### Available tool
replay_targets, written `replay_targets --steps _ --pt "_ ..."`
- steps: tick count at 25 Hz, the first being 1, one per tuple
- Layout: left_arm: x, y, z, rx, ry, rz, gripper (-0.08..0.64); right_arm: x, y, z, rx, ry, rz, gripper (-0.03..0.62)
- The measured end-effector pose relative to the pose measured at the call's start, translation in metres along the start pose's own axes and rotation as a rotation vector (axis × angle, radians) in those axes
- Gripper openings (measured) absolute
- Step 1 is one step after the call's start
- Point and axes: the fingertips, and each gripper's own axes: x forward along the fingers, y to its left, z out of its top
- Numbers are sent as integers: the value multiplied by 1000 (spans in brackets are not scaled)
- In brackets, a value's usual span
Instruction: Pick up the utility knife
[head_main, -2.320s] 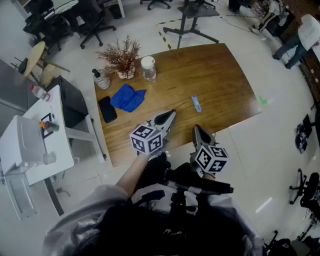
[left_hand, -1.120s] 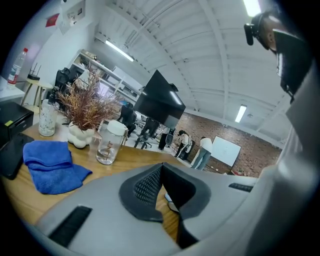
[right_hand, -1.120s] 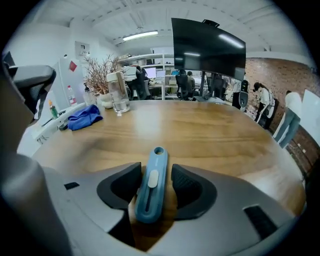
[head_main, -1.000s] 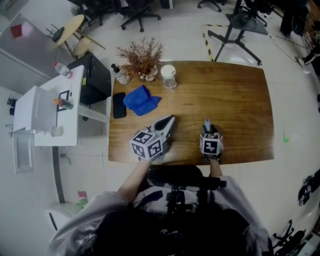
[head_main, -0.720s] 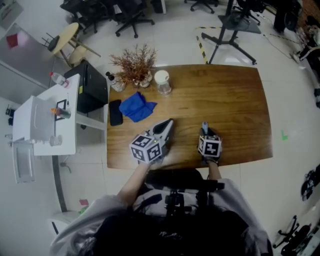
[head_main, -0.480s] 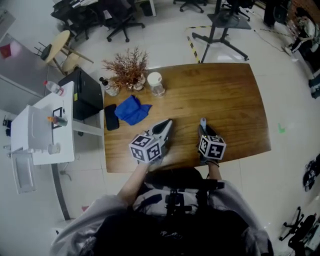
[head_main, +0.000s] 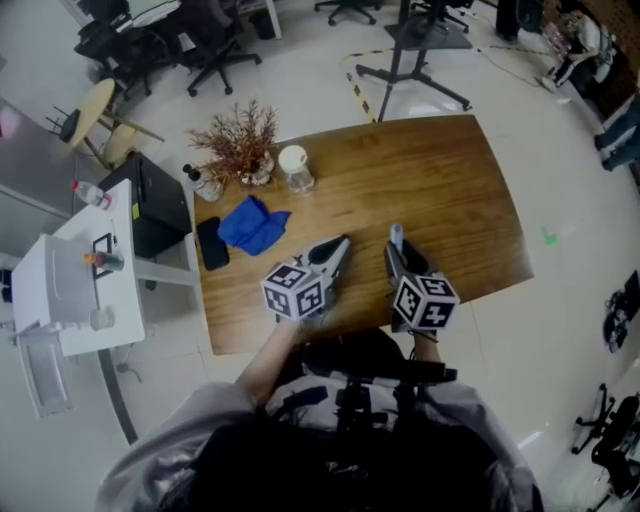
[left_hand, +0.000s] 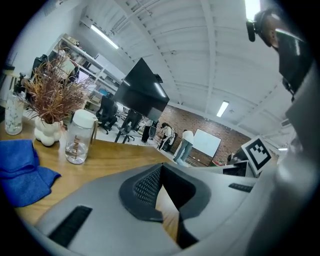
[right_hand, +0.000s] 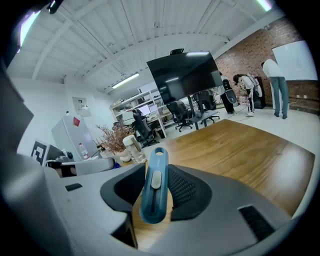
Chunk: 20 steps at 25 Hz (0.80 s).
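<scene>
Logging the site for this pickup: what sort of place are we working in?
Looks like an open-plan office or lab: rolling office chairs beyond the wooden table, a big hanging screen, and a whiteboard on a brick wall.

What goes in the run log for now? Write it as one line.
right gripper: shut on knife | left gripper: shut, empty | step: knife gripped

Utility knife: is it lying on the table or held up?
Held up. The right tool clamps the utility knife between its jaws, clear of the wooden table.
</scene>
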Motion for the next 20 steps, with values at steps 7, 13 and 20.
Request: replay_targets --steps 7,13,20 --pt "9 -15 -5 15 17 -21 8 -21 0 -5 -8 0 -24 153" --pt "11 -11 0 -7 -7 -41 8 -17 -1 -9 -21 19 -41 153" --pt "8 -4 4 -29 -17 -6 8 -1 -20 -25 -62 94 -76 153"
